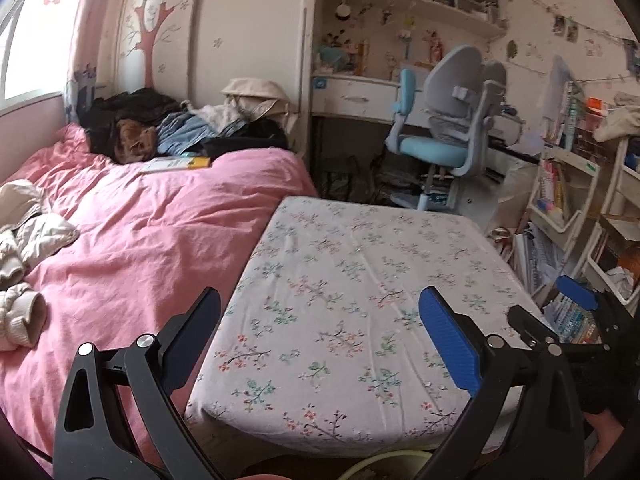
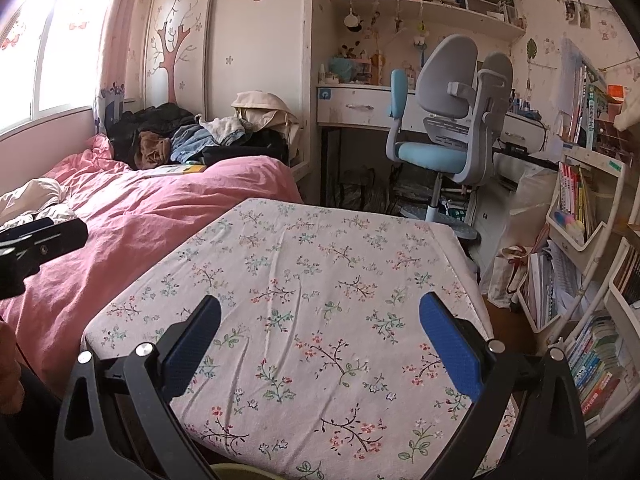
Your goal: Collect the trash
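Both the left gripper and right gripper gape wide, empty, over the bare floral-cloth table; rumpled pink quilt touches its left edge.

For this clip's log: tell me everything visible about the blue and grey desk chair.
The desk chair has a light blue padded seat, a grey split backrest in two tall rounded panels, and a blue padded armrest on a grey curved support. It looks like plastic and fabric. A pale column runs down to a base near the floor, partly hidden behind the floral-covered surface. It stands upright in front of the white desk, backrest turned toward the cameras. Nothing lies on its seat.
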Available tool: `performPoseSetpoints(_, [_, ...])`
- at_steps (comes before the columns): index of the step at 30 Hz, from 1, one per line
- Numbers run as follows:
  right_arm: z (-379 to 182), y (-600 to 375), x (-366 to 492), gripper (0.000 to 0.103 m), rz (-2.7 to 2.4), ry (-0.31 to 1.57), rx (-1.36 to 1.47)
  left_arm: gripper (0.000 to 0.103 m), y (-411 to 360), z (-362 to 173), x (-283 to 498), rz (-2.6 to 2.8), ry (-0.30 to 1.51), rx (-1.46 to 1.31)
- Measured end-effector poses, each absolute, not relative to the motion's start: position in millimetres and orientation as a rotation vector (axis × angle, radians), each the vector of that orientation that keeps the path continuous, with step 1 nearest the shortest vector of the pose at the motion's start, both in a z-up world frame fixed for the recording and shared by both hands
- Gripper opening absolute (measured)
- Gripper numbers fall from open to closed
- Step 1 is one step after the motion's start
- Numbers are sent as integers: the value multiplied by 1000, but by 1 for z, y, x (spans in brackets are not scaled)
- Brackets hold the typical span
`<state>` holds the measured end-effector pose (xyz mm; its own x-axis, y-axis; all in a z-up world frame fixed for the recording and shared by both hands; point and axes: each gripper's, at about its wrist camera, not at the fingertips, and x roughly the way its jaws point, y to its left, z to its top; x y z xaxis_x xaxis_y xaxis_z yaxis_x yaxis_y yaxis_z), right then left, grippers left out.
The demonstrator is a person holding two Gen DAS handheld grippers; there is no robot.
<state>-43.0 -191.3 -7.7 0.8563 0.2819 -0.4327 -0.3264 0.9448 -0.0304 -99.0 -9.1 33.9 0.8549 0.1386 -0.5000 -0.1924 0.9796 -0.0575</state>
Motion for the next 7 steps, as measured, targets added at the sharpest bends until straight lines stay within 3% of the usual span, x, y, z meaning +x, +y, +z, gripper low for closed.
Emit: performPoseSetpoints(7, [-11, -190, -39, 95, 327, 468, -103, 96, -6, 26, -92, 188, 598, -98])
